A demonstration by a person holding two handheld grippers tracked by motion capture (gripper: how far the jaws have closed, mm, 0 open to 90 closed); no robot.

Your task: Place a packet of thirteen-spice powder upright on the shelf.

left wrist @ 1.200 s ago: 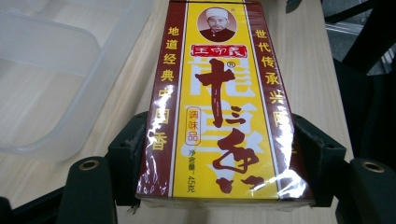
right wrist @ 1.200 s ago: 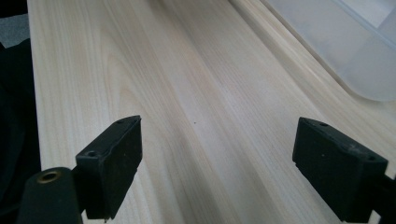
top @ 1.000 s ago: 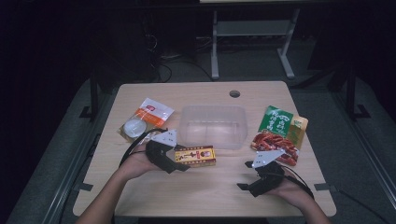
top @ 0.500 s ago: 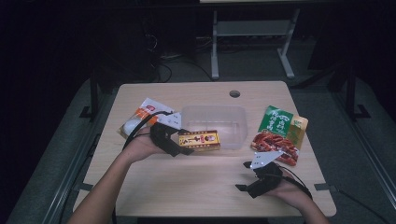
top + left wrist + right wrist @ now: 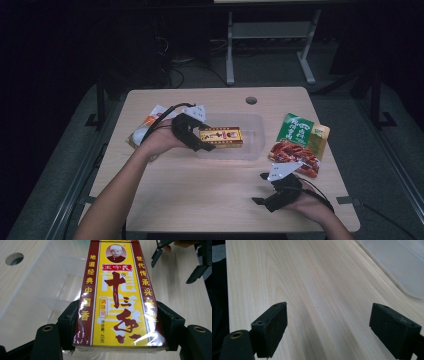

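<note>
Holding a seasoning box over a clear tub

Gripping from both sides, the left tongs (image 5: 206, 142) clamp a yellow and dark red box (image 5: 220, 136) at its near end. In the left gripper view the two black jaws press against the long edges of the box (image 5: 117, 300), whose printed face points up toward the camera and whose far end reaches out over the tub. From the high view the box lies roughly level, lengthwise across the near left part of a clear plastic tub (image 5: 252, 125), held above it; whether it touches the tub wall cannot be told. The left hand (image 5: 162, 140) comes in from the lower left, a black cable looping over it.

The right tongs (image 5: 263, 192) rest near the front right edge of the table (image 5: 200, 195), spread wide with nothing between them. In the right gripper view the two jaws stand well apart over bare pale wood, and a corner of the tub (image 5: 397, 265) shows at the upper right. The right hand (image 5: 307, 202) lies behind them on the table.

Just right of the tub lies a green snack packet (image 5: 301, 131), its red lower part close to the grey plate on the right tongs. Left of the tub, partly under the left hand, sits an orange and white packet (image 5: 145, 127). A round hole (image 5: 251, 100) is in the table behind the tub.
</note>
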